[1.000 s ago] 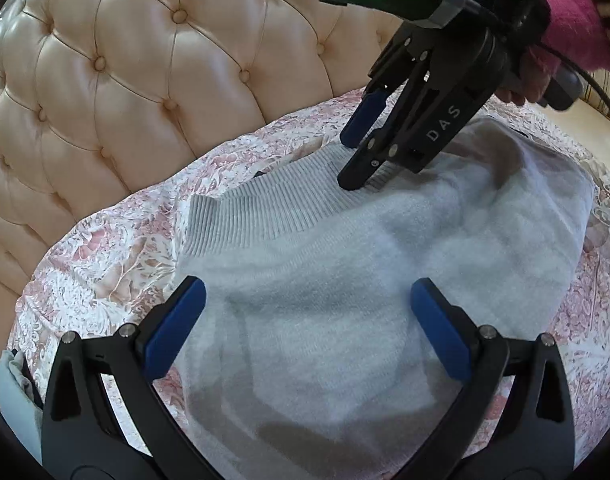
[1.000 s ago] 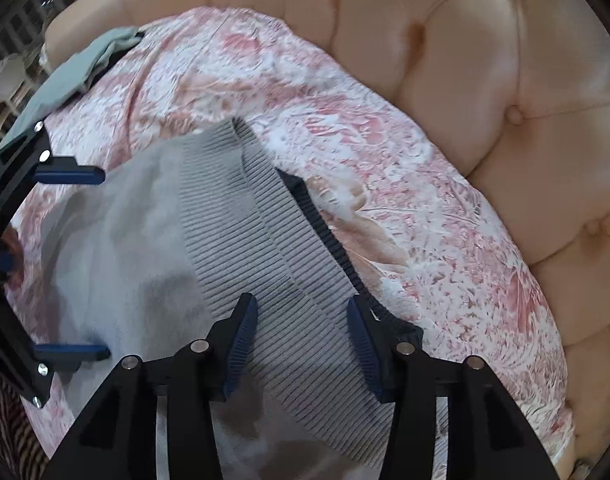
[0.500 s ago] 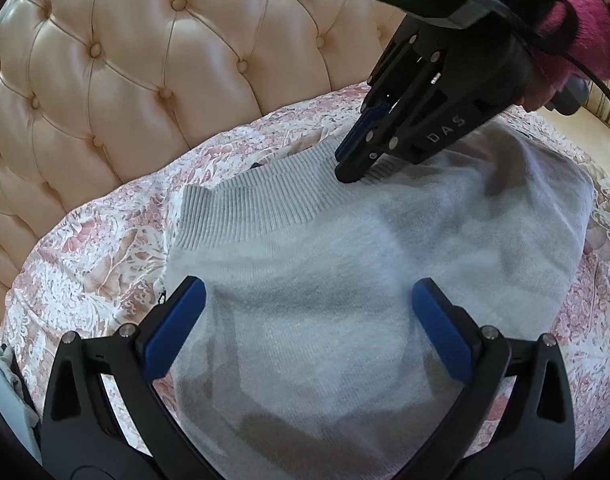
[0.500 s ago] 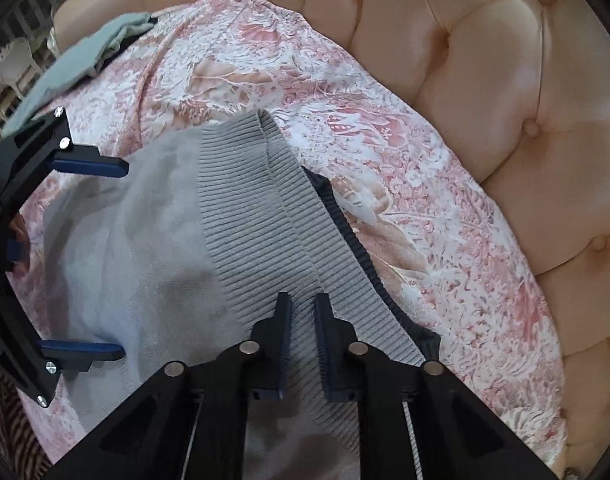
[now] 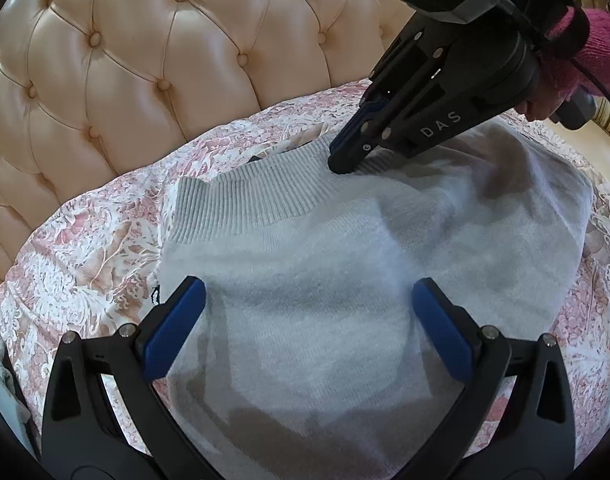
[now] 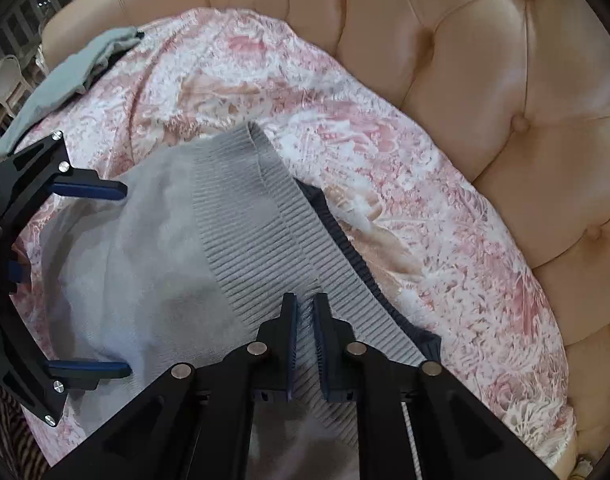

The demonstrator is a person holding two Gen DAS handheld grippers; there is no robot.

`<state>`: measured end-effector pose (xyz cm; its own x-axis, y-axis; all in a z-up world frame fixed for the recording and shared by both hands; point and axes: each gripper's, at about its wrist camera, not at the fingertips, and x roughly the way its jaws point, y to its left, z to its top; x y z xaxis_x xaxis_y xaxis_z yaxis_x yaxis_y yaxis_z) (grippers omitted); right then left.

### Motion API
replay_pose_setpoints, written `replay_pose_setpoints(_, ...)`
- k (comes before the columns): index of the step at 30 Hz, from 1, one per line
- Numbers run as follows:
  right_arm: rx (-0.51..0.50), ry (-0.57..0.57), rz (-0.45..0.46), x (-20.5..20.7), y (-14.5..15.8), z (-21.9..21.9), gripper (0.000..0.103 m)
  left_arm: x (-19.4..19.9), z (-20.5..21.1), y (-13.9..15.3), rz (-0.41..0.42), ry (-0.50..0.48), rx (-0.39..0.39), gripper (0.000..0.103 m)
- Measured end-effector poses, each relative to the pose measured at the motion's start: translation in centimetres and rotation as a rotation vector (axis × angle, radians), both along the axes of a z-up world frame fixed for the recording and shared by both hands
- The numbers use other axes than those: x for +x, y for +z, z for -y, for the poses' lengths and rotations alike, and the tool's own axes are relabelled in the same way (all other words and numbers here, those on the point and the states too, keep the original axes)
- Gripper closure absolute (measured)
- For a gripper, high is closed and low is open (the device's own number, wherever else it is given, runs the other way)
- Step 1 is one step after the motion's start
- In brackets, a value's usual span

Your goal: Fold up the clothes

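Now the grey sweater lies spread flat on the pink floral bedspread, its ribbed hem turned toward the tufted cream headboard at the bed's head edge, and the change is at that hem: the right gripper, whose jaws stood apart over the ribbing a second ago, has just been closing them, and they now sit clenched on a narrow pinch of the ribbed knit near the middle of the hem. I judge this gives the first hold needed to lift that edge and carry it over for a fold. The left gripper has not moved; it hovers over the body of the sweater with its jaws released and wide, nothing between them, so the hem's other end is not yet held, and lifting with one pinch alone would likely drag the cloth askew. A dark navy edge peeps out from under the hem on the headboard side; whether it is an inner layer or a separate garment I cannot tell, but it may come up with the pinch. At the bedspread's far corner lies a pale grey-green cloth, well apart from the work. A hand in a magenta knit sleeve holds the right gripper.
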<state>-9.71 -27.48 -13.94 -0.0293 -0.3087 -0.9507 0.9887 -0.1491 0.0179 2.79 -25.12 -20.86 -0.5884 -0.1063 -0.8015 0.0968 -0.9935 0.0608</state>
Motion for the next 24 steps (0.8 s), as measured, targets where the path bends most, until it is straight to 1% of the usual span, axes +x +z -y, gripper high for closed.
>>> replay_pose_setpoints(3,-0.012,-0.002,0.01,-0.2,-0.1,-0.2,0.092,0.0,0.1,-0.1,-0.003,-0.001,0.007,0.0)
replay_pose_setpoints(6,-0.01,0.004,-0.017,0.3,-0.2,-0.2,0.095,0.0,0.2,-0.1,-0.002,-0.001,0.014,0.0)
replay_pose_setpoints(8,-0.009,0.018,-0.071,0.9,0.1,0.0,0.097,0.1,0.1,0.2,-0.001,-0.002,0.001,0.0)
replay_pose_setpoints(11,-0.08,0.002,-0.171,1.4,2.5,-0.1,0.097,0.3,-0.4,1.2,-0.012,-0.004,-0.054,0.0)
replay_pose_setpoints(13,-0.116,-0.032,-0.201,0.9,3.7,-0.1,0.097,0.2,-0.5,1.8,-0.024,-0.001,-0.068,0.0)
replay_pose_setpoints(15,-0.101,-0.039,-0.216,0.3,3.5,0.4,0.097,0.0,-0.4,2.3,-0.029,0.001,-0.069,0.0)
replay_pose_setpoints(19,-0.039,-0.019,-0.216,0.3,1.4,1.1,0.097,-0.3,-0.1,2.6,-0.028,0.005,-0.089,0.0)
replay_pose_setpoints(21,-0.024,-0.026,-0.205,0.2,0.1,1.0,0.097,-0.2,0.2,2.5,-0.021,0.008,-0.093,0.0)
replay_pose_setpoints(23,-0.032,-0.056,-0.197,-0.1,-0.6,0.8,0.091,0.0,0.4,2.3,-0.011,0.012,-0.093,0.0)
replay_pose_setpoints(24,-0.043,-0.079,-0.197,-0.4,-0.7,0.6,0.079,0.1,0.5,2.2,-0.007,0.014,-0.094,0.0)
